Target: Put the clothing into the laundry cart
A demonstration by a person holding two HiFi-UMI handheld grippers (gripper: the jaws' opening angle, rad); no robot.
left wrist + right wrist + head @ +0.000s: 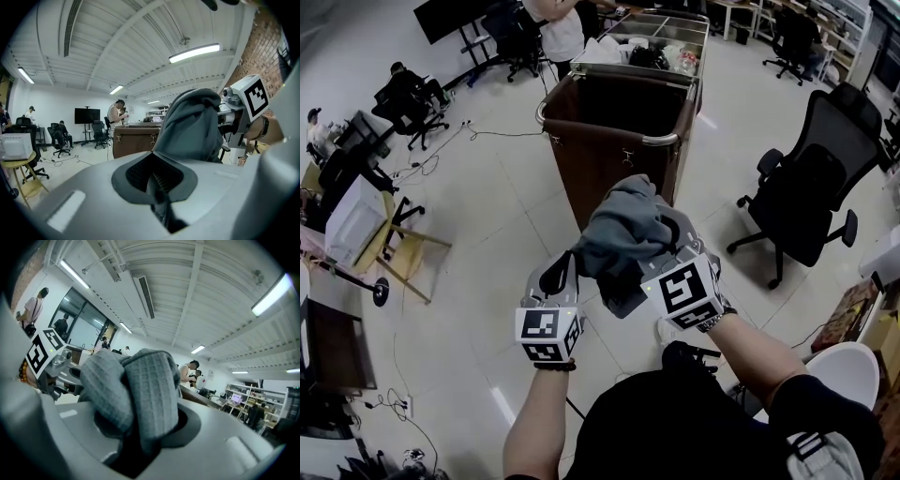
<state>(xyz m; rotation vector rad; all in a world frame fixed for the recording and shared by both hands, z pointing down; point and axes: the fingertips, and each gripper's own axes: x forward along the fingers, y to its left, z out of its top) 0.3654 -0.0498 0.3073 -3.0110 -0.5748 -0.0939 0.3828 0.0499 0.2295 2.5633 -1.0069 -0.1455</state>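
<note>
A bunched grey garment [626, 239] hangs in the air between both grippers, in front of the brown laundry cart [619, 141], whose top stands open. My right gripper [670, 246] is shut on the garment, and thick ribbed folds [136, 390] fill its jaws in the right gripper view. My left gripper [572, 262] meets the garment's left edge. Its jaws are together, and the cloth [194, 124] rises just beyond their tip. The cart [136, 139] shows past it, across the floor.
A black office chair [811, 187] stands right of the cart and a wooden stool [403, 248] to its left. A metal trolley [661, 42] with items is behind the cart, next to a person [558, 28]. Cables lie on the floor at left, and a white stool [853, 370] is near right.
</note>
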